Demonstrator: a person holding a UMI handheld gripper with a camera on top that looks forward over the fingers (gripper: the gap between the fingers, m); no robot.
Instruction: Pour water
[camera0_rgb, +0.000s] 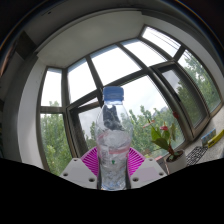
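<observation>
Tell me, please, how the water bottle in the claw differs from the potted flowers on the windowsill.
The water bottle is clear plastic with a blue cap, while the potted flowers are green with pink blooms. The bottle is gripped between the claw pads, raised close ahead; the flowers rest on the sill far beyond. The bottle looms large, the flowers small. Both stand upright.

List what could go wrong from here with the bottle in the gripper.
1. The blue cap looks on the clear plastic bottle, so tipping it now would probably pour nothing.
2. The gripper holds the bottle low on its body with the pink pads; thin plastic may crumple or slip when tilted.
3. No cup or other receiver shows ahead, only the bay window and a flowering plant, so water could spill.
</observation>
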